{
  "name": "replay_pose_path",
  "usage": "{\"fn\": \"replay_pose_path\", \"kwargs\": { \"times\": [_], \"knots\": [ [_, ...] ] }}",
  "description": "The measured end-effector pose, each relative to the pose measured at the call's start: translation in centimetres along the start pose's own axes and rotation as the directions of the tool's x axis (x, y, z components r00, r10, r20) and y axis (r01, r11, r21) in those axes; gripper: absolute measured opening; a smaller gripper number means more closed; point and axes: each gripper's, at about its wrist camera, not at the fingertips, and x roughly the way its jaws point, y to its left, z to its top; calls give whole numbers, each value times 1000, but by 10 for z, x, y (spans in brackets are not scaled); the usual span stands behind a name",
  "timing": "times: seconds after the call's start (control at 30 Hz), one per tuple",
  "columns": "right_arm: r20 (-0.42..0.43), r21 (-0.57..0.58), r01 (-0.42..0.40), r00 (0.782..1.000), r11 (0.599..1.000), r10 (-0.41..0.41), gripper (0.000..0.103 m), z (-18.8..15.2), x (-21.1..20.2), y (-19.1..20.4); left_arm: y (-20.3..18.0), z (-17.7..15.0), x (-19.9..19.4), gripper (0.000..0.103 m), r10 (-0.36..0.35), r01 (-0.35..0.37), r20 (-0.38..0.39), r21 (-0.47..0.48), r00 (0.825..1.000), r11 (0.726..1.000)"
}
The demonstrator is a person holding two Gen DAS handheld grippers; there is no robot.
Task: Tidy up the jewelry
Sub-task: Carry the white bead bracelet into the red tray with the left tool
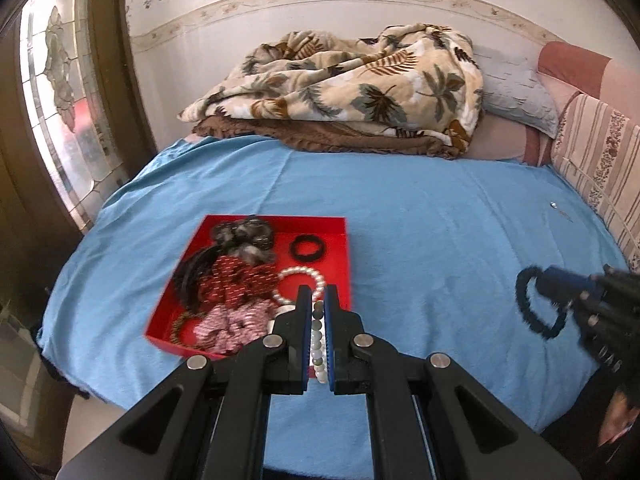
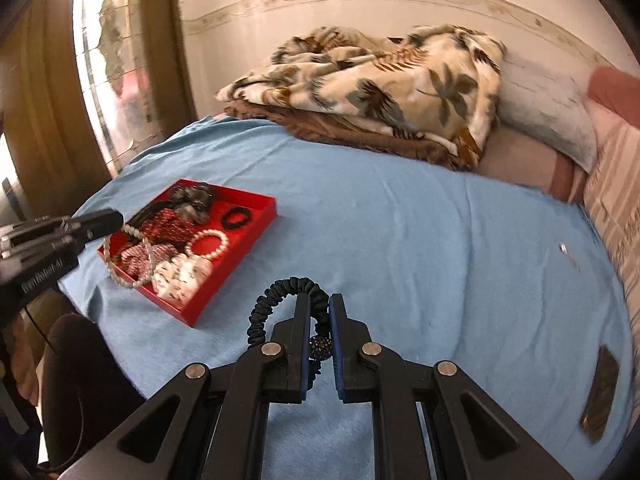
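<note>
Red tray (image 1: 344, 264) already holds most pieces; left gripper (image 1: 318, 300) pinches a bead bracelet (image 1: 318, 344), right gripper (image 2: 319, 308) pinches a dark scrunchie (image 2: 280, 292), both unplaced

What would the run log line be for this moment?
left gripper: shut on bead bracelet | right gripper: shut on dark scrunchie | red tray: partly filled

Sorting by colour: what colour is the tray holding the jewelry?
Red. The tray shows best in the left wrist view.
</note>
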Motion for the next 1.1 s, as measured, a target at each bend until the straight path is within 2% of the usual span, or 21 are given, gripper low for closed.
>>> {"fn": "replay_pose_path", "kwargs": {
  "times": [0.17,0.5,0.83,1.1],
  "knots": [
    [22,26,-25,999,999,24,11,13,-4,11,24,2,2,6,14,-14,-16,-52,1000,999],
    [-20,115,-62,998,991,65,11,10,13,20,56,8,5,6,33,-35,-16,-113,999,993],
    [-37,81,-76,996,994,79,11,18,25,38,75,6,19,6,42,-48,-45,-144,998,988],
    [-84,56,-104,991,993,108,11,24,49,58,84,12,34,6,46,-52,-53,-133,998,990]
  ]
}}
